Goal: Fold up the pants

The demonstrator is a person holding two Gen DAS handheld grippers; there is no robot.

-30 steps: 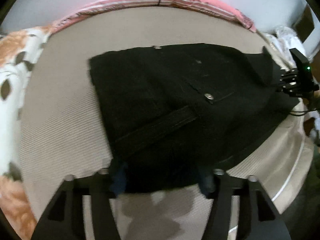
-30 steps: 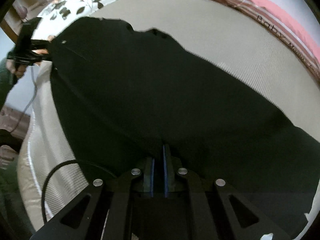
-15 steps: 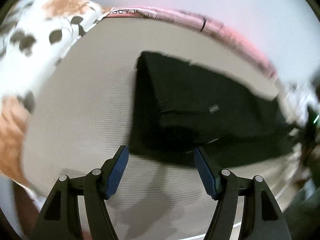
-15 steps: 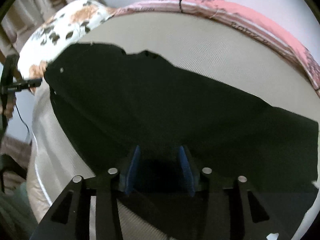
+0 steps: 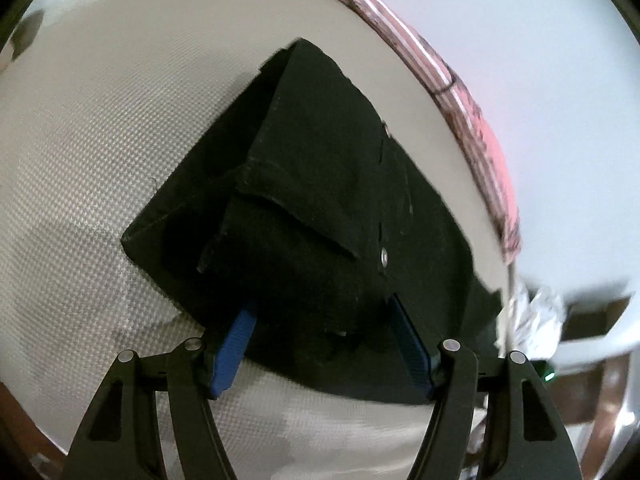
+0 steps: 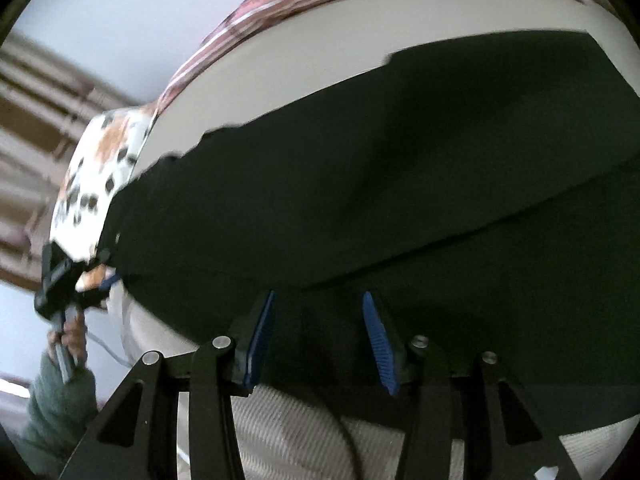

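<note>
On the beige woven mattress surface lie the black pants, folded over themselves into a layered stack. In my left wrist view the stack narrows to a corner pointing away from me toward the pink striped edge of the bedding; its long axis runs from that far corner down toward my fingers and off to the lower right. A metal rivet shows beside a pocket seam, and a folded flap edge crosses the upper layer diagonally.

My left gripper is spread wide. Both blue pads sit at the near hem of the stack, one on each side of it; whether they touch the cloth I cannot tell. Nothing is pinched between them.

In my right wrist view the pants fill most of the frame, long axis running from lower left to upper right, with one layer lying over another and a dark fold line between them. My right gripper is also spread, blue pads apart over the near edge of the fabric, gripping nothing.

At far left of that view the left gripper appears at the pants' end, next to a floral-print cover. A crumpled white cloth sits beyond the mattress edge in the left view.
</note>
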